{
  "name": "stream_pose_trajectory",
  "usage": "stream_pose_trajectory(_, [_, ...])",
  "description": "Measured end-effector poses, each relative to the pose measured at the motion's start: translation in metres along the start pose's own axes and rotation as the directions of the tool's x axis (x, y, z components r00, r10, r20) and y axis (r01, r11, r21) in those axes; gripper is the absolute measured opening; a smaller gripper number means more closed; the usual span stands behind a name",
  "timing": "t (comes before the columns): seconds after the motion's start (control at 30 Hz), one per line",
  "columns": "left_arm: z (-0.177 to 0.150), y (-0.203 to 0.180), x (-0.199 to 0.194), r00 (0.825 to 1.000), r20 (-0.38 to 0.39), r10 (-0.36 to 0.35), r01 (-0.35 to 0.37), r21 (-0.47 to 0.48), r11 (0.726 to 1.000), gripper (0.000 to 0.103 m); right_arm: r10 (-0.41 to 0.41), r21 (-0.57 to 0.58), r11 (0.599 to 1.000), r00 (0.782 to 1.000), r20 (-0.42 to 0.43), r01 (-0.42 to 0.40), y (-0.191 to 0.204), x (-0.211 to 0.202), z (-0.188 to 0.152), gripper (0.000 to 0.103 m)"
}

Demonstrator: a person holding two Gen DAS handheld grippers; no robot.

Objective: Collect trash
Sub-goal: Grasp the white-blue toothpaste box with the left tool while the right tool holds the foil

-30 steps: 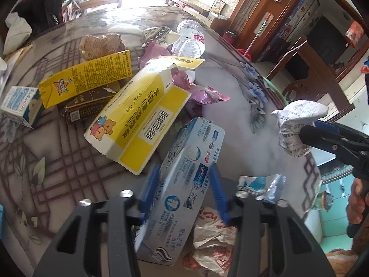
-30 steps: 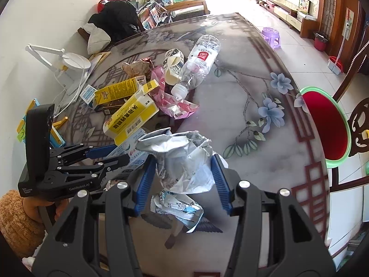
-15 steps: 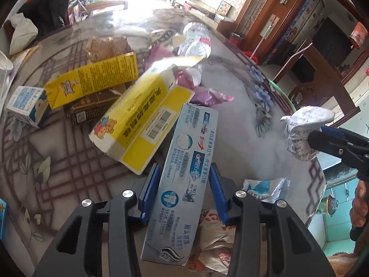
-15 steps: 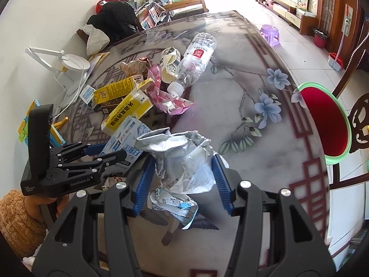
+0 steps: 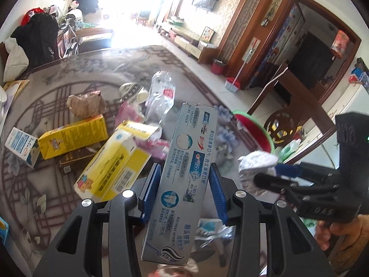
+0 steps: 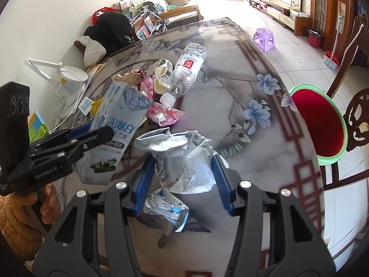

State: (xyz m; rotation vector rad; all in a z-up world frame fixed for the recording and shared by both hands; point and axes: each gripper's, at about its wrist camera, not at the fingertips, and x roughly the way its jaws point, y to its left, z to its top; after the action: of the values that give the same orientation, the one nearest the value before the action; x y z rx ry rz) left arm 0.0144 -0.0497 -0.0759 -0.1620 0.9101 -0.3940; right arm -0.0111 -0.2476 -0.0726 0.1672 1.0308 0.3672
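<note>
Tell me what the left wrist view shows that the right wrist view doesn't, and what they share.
Only the left wrist view: the printed front of the toothpaste box, and the big yellow carton.

Only the right wrist view: the white desk lamp, the purple stool, and a torn wrapper on the table.

Both: the toothpaste box in the left tongs, the crumpled silver bag in the right tongs, and the plastic bottle.

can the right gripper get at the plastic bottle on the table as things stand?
Probably not yet. The right gripper is shut on a crumpled silver wrapper, so its jaws are full. The path itself looks free: the plastic bottle lies uncovered ahead on the table, beside pink wrappers.
</note>
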Motion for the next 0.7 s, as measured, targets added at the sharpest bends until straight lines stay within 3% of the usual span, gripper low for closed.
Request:
stream_pose_trajectory(0.23, [0.019,-0.008,-0.002,0.997,0.075,0.029,-0.026,-0.043,0.999,0.04,-0.018,0.0,1.0,1.0,0.003,0.018,-0.012,-0.005,0.005,0.05])
stream_pose_trajectory(0.7, [0.032,-0.032,0.023,0.993,0.088,0.081,-0.074,-0.079,0.994,0.04,-0.012,-0.012,1.0,1.0,-0.01,0.012,-0.058,-0.007,0.026,0.05])
